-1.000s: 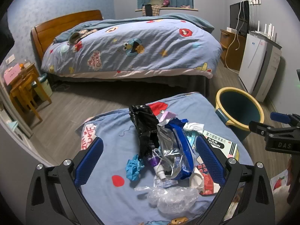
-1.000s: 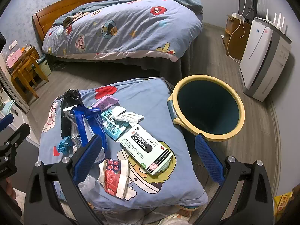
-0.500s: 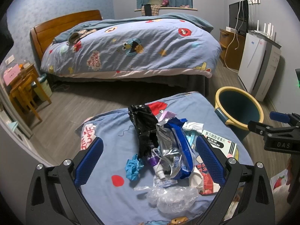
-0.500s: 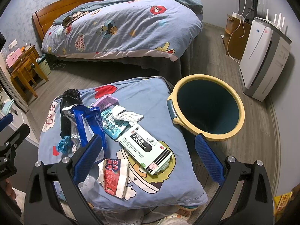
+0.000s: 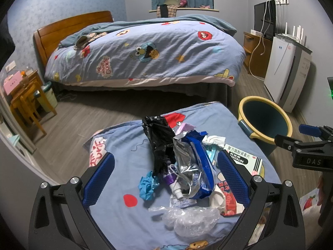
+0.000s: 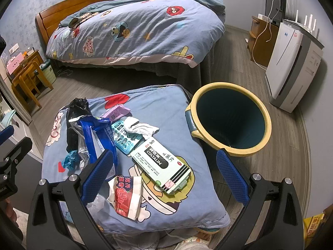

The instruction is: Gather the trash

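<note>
Trash lies on a blue cushion (image 6: 158,104): a black bag (image 5: 160,137), a blue and silver foil wrapper (image 5: 193,166), a crumpled clear plastic (image 5: 191,218), a blue scrap (image 5: 147,185), a white tissue (image 6: 143,128), a blister pack (image 6: 124,139), a green Coltalin box (image 6: 162,164) and a red and white wrapper (image 6: 127,198). A yellow-rimmed bin (image 6: 229,123) stands right of the cushion. My left gripper (image 5: 164,179) is open above the wrapper pile. My right gripper (image 6: 164,177) is open above the box.
A bed (image 5: 145,50) with a cartoon duvet fills the back. A white air purifier (image 6: 291,66) and a wooden cabinet (image 6: 260,39) stand at the right wall. A wooden stool (image 5: 27,104) and a small bin (image 5: 47,95) stand at the left.
</note>
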`<state>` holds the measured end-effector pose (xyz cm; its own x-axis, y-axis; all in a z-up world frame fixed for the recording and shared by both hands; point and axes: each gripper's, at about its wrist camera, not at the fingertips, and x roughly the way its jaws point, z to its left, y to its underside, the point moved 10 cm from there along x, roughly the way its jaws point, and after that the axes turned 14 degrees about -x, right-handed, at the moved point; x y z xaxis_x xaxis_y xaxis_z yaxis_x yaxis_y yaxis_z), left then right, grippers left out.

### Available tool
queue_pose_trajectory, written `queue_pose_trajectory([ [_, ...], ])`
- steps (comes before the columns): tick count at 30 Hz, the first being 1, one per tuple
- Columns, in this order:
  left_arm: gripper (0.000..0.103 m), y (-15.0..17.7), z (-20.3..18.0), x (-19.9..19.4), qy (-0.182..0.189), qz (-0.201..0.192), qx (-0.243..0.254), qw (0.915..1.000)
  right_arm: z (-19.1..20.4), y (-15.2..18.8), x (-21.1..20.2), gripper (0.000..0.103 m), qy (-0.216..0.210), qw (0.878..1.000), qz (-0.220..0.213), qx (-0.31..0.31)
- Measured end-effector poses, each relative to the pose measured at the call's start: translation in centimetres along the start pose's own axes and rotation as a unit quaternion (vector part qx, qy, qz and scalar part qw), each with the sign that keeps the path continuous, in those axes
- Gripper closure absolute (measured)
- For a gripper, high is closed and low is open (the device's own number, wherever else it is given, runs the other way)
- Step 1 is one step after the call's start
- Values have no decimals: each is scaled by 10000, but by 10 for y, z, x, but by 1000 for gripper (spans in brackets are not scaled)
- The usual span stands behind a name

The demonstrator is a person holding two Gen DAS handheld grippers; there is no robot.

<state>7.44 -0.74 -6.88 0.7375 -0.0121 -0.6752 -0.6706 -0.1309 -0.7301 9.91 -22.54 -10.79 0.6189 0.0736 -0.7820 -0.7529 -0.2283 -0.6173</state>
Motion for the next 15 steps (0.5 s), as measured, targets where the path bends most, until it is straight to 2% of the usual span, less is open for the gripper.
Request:
queue_pose_trajectory([
  [15,5,-1,2,-1,4,1,4,10000,0,0,1,6,-1,10000,10,-5],
])
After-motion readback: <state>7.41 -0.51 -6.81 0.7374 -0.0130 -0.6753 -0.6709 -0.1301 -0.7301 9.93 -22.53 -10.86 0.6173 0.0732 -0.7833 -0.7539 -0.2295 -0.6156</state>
